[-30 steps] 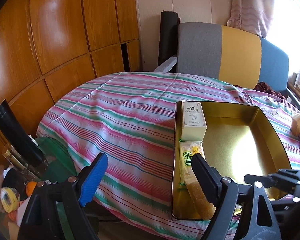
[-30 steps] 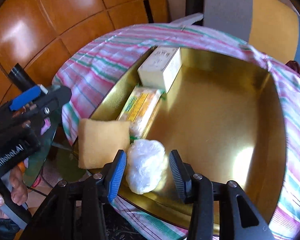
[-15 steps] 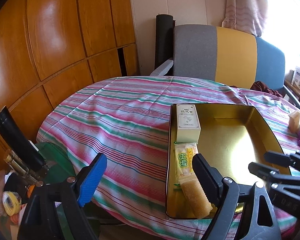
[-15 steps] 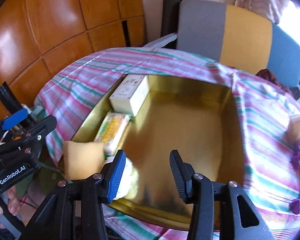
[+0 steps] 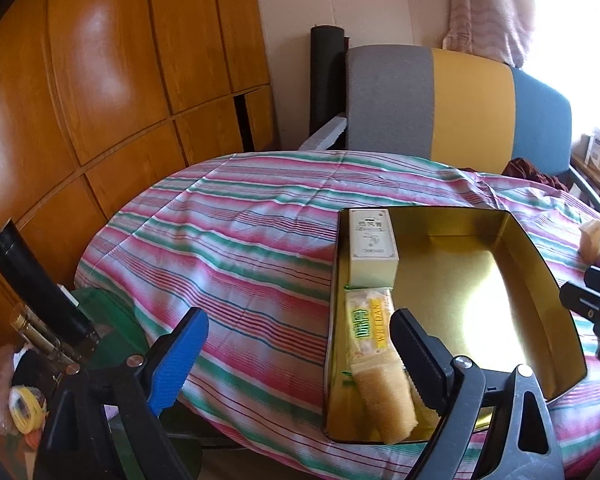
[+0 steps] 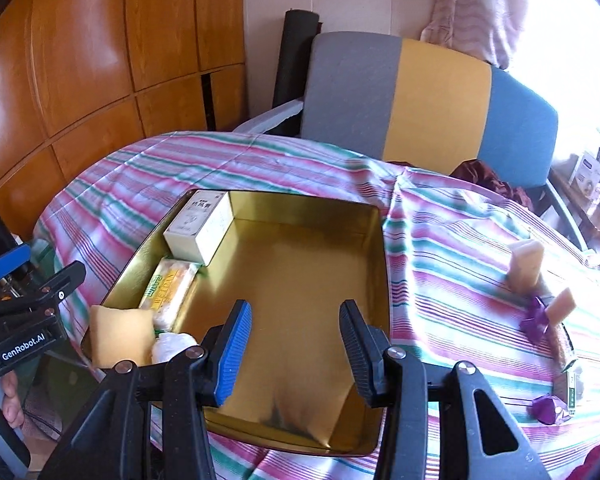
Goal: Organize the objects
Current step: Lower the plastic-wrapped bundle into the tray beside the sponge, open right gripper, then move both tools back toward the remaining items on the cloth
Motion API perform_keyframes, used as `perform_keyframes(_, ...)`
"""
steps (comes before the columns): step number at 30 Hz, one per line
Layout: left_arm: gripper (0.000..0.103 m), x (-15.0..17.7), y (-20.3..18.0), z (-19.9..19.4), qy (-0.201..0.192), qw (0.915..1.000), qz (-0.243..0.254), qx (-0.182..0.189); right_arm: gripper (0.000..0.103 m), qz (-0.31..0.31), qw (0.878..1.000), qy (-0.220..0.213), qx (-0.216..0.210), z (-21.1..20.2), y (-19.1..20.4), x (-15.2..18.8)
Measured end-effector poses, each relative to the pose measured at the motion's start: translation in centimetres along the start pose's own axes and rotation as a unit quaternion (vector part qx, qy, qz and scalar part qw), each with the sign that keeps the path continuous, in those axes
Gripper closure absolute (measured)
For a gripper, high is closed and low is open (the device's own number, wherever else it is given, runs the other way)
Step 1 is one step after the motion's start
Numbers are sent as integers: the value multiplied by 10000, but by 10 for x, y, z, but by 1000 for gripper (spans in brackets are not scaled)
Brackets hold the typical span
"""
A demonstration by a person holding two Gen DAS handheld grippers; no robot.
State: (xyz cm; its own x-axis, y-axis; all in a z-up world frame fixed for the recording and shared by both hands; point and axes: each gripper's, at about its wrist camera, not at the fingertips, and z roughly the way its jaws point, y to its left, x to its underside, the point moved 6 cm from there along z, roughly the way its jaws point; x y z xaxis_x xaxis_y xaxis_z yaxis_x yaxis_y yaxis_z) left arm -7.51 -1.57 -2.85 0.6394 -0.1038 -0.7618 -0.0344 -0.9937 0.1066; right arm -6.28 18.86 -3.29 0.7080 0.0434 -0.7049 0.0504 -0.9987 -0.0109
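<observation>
1. My left gripper (image 5: pixel 296 354) has just been spreading its fingers wide; nothing between them.
2. My right gripper (image 6: pixel 296 344) hovers with fingers parted, empty.
3. Ahead of both, the shallow gold metal tin (image 6: pixel 300 264) on the striped-cloth surface (image 5: pixel 240 248) holds a cream carton (image 6: pixel 200 226), yellow wafer packet (image 6: pixel 170 290), yellow sponge (image 6: pixel 118 334) and white plastic wad (image 6: pixel 172 344).

Right claw (image 6: pixel 294 346) now empty, white bag (image 6: pixel 171 346) left in tin (image 6: pixel 382 264).
</observation>
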Motion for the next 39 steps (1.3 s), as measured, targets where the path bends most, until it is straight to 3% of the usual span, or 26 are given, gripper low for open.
perform_keyframes(15, 10, -19, -47, -8, -141, 9987, 437, 243, 56, 254, 9995, -67, 188, -8, -39, 7)
perform_keyframes(19, 10, -28, -68, -11, -233, 9970, 599, 431, 56, 423, 9983, 71, 405, -7, -73, 17)
perform_keyframes(23, 10, -37, -99, -13, -287, 9935, 813, 745, 56, 768, 9931, 318, 823, -8, -130, 35)
perform_keyframes(28, 10, -45, -152, -16, -243, 9852, 1094, 1297, 56, 1468, 9767, 510, 1479, -31, -224, 62)
perform_keyframes(32, 10, -48, -198, -23, -274, 9760, 1407, 1637, 56, 2172, 9523, 566, 2067, -64, -301, 91)
perform_keyframes(36, 10, -48, -252, -33, -295, 9628, 1767, 2023, 56, 2755, 9284, 638, 2411, -92, -357, 120)
perform_keyframes(39, 10, -41, -296, -40, -242, 9498, 2092, 2316, 56, 2971, 9180, 681, 2536, -104, -377, 136)
